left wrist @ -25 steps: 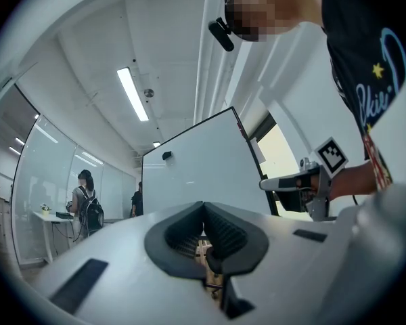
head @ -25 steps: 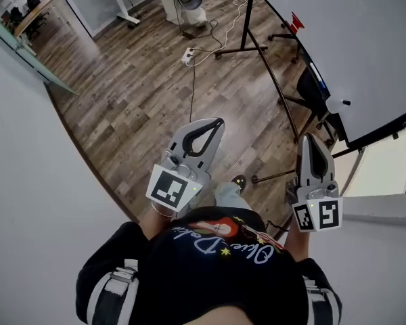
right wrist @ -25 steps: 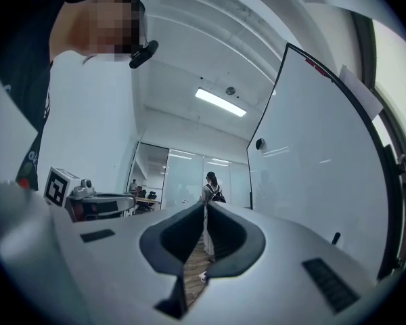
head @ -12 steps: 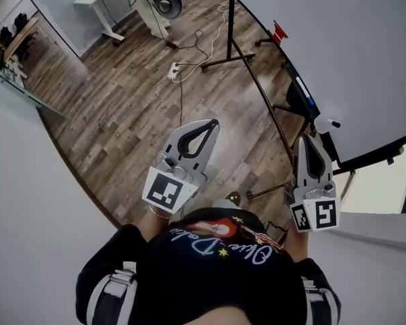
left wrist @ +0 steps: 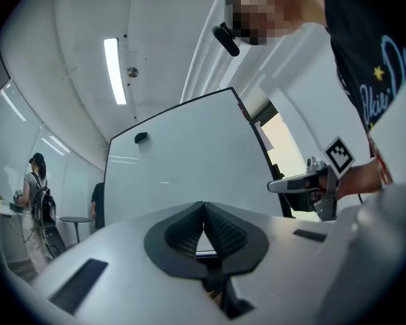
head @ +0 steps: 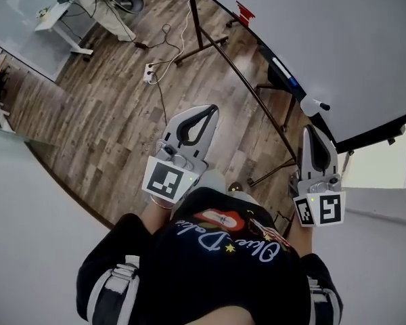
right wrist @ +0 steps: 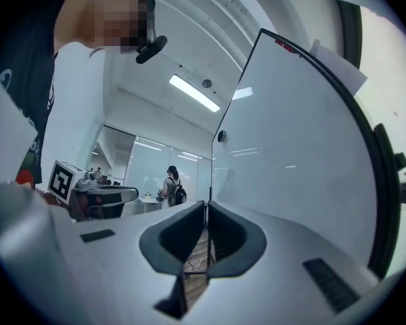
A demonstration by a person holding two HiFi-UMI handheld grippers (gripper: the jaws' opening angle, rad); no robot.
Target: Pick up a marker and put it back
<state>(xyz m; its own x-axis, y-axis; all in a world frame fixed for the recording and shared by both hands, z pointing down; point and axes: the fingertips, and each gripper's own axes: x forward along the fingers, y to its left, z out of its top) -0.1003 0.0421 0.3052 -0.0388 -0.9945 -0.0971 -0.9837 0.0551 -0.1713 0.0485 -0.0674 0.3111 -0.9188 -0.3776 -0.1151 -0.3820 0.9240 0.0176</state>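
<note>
Both grippers are held roughly level in front of the body, short of the whiteboard (head: pixel 352 39). Left gripper (head: pixel 212 109): jaws pressed together, nothing between them. Right gripper (head: pixel 310 131): jaws likewise pressed together, nothing pinched. What is taken for the marker (head: pixel 283 71), blue-tipped, lies on the ledge (head: pixel 274 80) along the whiteboard's lower edge, apart from both grippers. Pick-up is judged not yet begun. Jaws are presumably kept closed for the approach and need spreading at the ledge.

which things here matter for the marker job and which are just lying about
Job: white whiteboard on its black stand; blue marker on its tray; left gripper and right gripper, jaws shut.
Lying about: white power strip with cables on the wooden floor; white desk.
</note>
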